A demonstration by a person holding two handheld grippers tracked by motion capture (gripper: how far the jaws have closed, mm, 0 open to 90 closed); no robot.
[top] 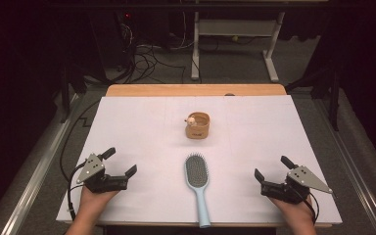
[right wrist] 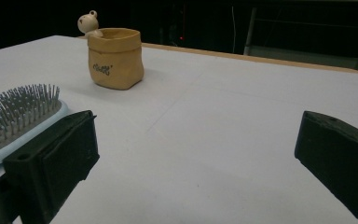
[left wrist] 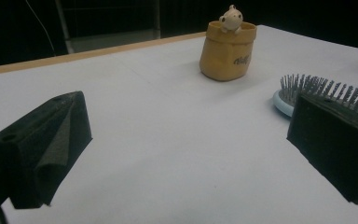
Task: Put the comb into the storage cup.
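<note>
Hairbrush, pale blue plastic with grey bristles (top: 196, 179), lies flat on the white surface (top: 142, 127) between your hands, handle toward you, well short of the small tan pouch-shaped pot with a bear figure (top: 198, 125). Left claw (top: 121, 162) and right claw (top: 271, 169) both rest with jaws apart, holding nothing. Go for the slim handle, jaws straddling it crosswise, low to the surface, then close squarely.
</note>
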